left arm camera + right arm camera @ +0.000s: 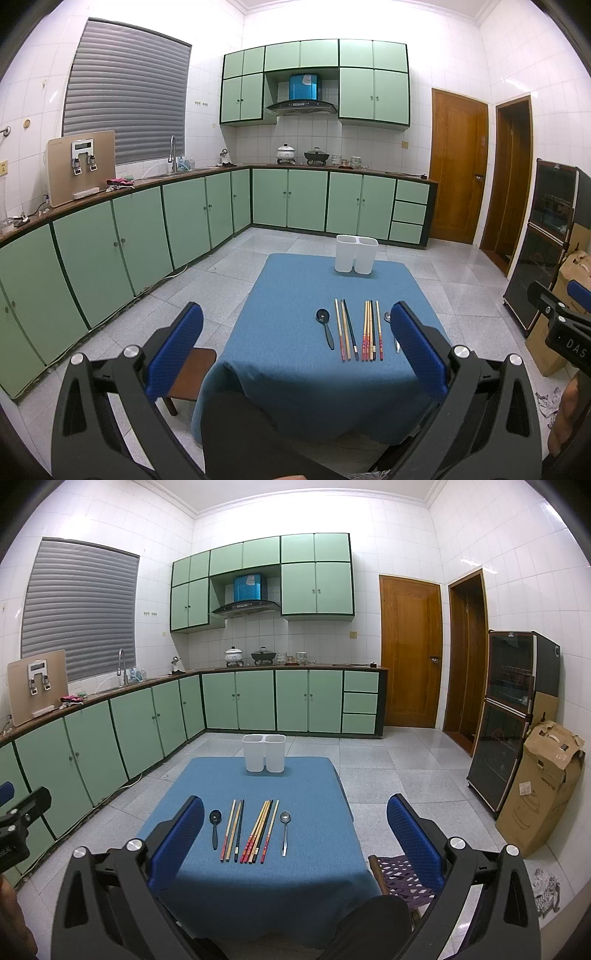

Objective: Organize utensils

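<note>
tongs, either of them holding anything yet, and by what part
Nothing is held. Left tongs and right tongs both stand open and empty, short of the utensils.

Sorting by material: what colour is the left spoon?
Black spoon, at the row's left end; clearest in the right wrist view.

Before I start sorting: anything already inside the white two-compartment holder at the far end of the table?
Nothing sticks up above the rims of the white holder. Its opaque walls hide both compartments' insides, so small items at the bottom cannot be ruled out.
</note>
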